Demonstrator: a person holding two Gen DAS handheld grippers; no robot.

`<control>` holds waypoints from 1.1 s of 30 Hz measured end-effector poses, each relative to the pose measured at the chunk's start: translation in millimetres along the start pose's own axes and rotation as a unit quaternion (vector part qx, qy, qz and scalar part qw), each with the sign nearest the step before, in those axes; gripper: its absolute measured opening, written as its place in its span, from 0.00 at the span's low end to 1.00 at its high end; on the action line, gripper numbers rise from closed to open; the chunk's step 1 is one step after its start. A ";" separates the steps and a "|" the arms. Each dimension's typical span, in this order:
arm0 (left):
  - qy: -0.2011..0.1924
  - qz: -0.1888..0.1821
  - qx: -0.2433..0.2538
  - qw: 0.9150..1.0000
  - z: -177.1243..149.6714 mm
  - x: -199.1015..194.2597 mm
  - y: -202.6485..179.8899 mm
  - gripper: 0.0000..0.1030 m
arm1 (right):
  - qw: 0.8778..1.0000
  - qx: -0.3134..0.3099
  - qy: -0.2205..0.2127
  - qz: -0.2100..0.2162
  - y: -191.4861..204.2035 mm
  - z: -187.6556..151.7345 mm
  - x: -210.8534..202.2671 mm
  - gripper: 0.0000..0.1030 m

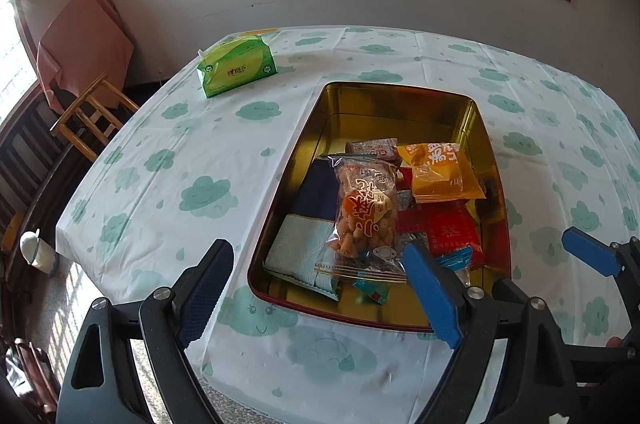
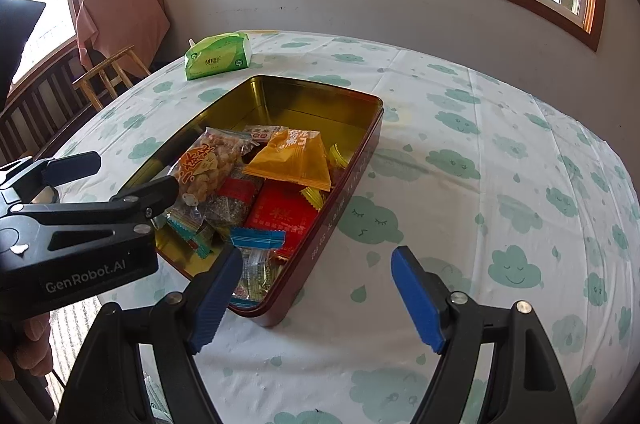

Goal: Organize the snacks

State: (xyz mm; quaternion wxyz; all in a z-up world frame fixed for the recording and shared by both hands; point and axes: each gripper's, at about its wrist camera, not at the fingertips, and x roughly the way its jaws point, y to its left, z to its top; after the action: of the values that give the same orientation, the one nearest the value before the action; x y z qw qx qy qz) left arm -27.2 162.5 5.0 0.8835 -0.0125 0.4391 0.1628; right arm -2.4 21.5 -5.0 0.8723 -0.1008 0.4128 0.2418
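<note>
Nearest my left camera, the left gripper (image 1: 320, 288) stands with its two blue-padded fingers spread wide, nothing between them and nothing touched. One finger hangs over the bare tablecloth (image 1: 160, 160); the other hangs over the near right part of the tin (image 1: 396, 92). Just past these fingertips lies the tin, a gold-lined rectangular box with a dark red outer wall, its lid off. Its long axis runs away from me, from the near edge of the table toward the far wall.

The right gripper (image 2: 316, 300) is also released, jaws wide apart and empty. It hovers over the cloth off the tin's near right corner, its left finger just above the rim there.

Inside the tin, the snacks crowd the near half. A clear bag of fried twists (image 1: 366, 208) lies lengthwise down the middle, straight ahead of my left gripper. A dark blue and pale packet (image 1: 312, 220) lies to its left, a red packet (image 1: 448, 228) to its right, and an orange packet (image 1: 440, 172) further back. Small wrapped sweets (image 2: 256, 236) fill the near corner. The tin's far half is bare.

I judge the left hand better placed for the clear bag, the right for the sweets.

Beyond the tin, a green tissue pack (image 1: 236, 64) sits well apart near the table's far left edge.
</note>
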 end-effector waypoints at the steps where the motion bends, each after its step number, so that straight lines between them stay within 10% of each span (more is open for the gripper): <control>1: 0.000 -0.001 0.000 1.000 0.0 0.1 -0.1 0.82 | 1.000 -0.001 0.001 0.000 0.4 -0.2 0.7 0.77; 33: 0.003 -0.008 -0.003 1.000 -1.0 2.5 -0.8 0.83 | 1.000 0.006 0.019 0.010 2.5 -4.0 9.8 0.77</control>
State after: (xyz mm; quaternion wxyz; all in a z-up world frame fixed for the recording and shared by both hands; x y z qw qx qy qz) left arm -26.3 162.3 2.3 0.8831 -0.0195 0.4416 0.1574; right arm -1.0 25.5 -15.1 0.8625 -0.0965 0.4316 0.2458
